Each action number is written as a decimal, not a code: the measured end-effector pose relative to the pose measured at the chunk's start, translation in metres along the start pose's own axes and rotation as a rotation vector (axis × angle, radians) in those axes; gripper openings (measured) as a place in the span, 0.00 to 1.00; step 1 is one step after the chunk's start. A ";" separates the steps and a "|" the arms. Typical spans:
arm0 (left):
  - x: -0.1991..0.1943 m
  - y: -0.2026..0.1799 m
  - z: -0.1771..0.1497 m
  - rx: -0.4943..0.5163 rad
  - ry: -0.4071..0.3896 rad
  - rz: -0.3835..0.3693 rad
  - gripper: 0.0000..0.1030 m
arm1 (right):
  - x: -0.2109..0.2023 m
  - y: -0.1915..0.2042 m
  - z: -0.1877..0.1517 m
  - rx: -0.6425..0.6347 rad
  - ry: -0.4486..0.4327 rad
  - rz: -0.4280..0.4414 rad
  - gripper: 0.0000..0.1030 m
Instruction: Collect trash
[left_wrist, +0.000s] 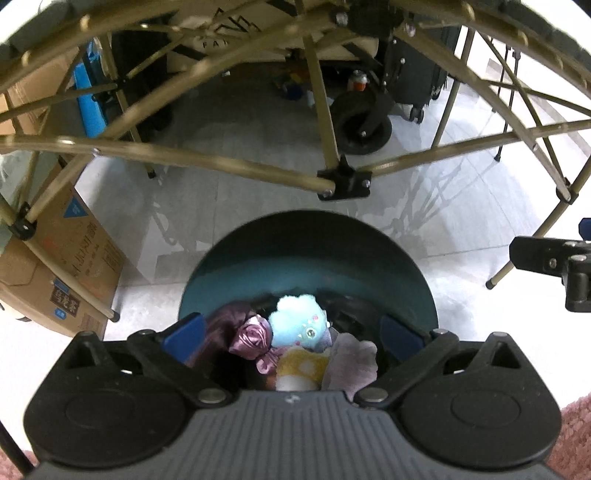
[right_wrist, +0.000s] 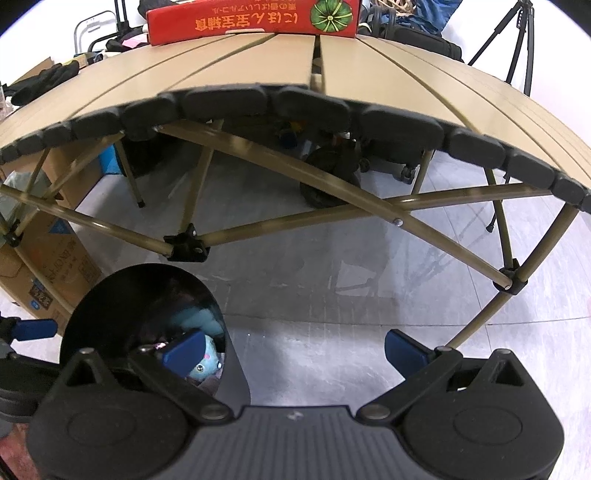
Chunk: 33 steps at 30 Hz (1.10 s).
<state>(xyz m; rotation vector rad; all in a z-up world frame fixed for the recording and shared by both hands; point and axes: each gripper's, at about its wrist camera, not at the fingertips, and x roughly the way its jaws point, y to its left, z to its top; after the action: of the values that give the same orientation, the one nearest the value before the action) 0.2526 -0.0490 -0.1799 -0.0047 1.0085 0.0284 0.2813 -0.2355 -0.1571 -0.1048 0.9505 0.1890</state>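
Note:
A round dark bin (left_wrist: 306, 240) stands on the floor right under my left gripper (left_wrist: 291, 332), whose blue pads are spread wide with nothing pressed between them. Inside the bin lie a light blue plush toy (left_wrist: 299, 325), a shiny purple fabric piece (left_wrist: 251, 336), a yellow and white item (left_wrist: 303, 365) and a pale mauve cloth (left_wrist: 351, 358). In the right wrist view the same bin (right_wrist: 110, 295) sits at lower left with the blue plush toy (right_wrist: 207, 360) showing inside. My right gripper (right_wrist: 293, 350) hangs open over bare floor beside the bin, holding nothing.
A folding table (right_wrist: 258, 62) with tan slats and a crossed metal frame (left_wrist: 343, 181) stands just beyond the bin, a red box (right_wrist: 255, 18) on top. Cardboard boxes (left_wrist: 74, 258) sit at the left. A wheel (left_wrist: 364, 125) and luggage lie under the table. A tripod (right_wrist: 517, 44) stands at the far right.

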 end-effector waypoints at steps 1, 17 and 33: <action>-0.004 0.001 0.001 0.001 -0.015 0.001 1.00 | -0.002 0.000 0.000 0.000 -0.006 0.003 1.00; -0.065 0.011 -0.001 0.026 -0.123 0.039 1.00 | -0.029 0.014 -0.003 0.007 -0.042 0.101 1.00; -0.203 0.040 -0.044 0.001 -0.262 0.012 1.00 | -0.175 0.028 -0.046 -0.011 -0.208 0.160 1.00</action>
<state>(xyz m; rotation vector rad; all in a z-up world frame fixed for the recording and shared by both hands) 0.1057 -0.0146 -0.0311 0.0058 0.7466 0.0379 0.1394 -0.2360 -0.0409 -0.0183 0.7501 0.3460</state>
